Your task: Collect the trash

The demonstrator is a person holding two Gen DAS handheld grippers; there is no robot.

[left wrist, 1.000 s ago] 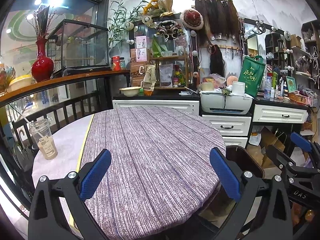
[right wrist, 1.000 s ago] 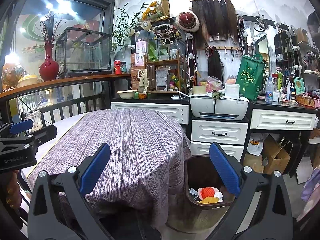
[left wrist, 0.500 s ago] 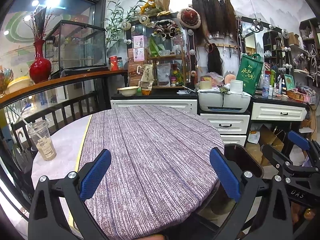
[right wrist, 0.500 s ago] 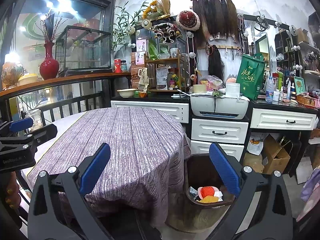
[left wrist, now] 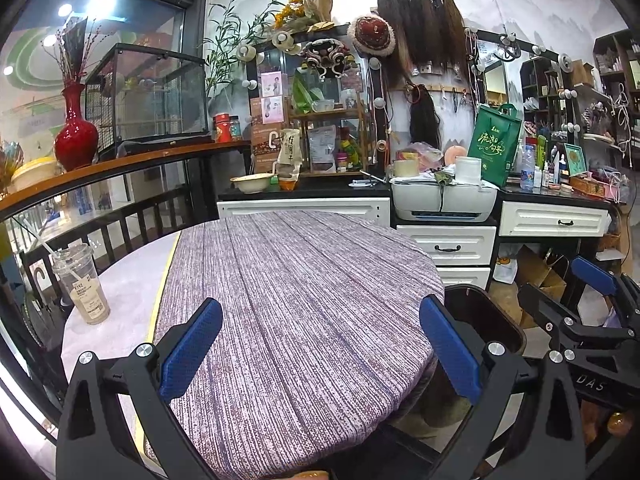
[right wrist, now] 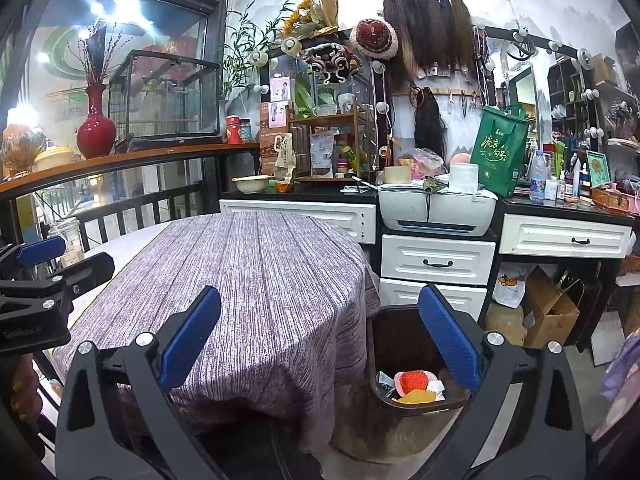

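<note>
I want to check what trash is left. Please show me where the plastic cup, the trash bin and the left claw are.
plastic cup (left wrist: pixel 82 286): left wrist view, on its label, mid-body.
trash bin (right wrist: pixel 400 330): right wrist view, on its inner back wall.
left claw (left wrist: pixel 320 350): left wrist view, midway between its blue fingertips.

A clear plastic iced-drink cup with a straw (left wrist: pixel 81 284) stands on the round table (left wrist: pixel 120 300) at its left edge, beside the striped purple woven tablecloth (left wrist: pixel 304 304). A dark brown plastic trash bin (right wrist: pixel 404 336) sits on the floor right of the table, trash scraps (right wrist: pixel 416 386) inside, before the white drawer cabinet (right wrist: pixel 438 264).
</note>
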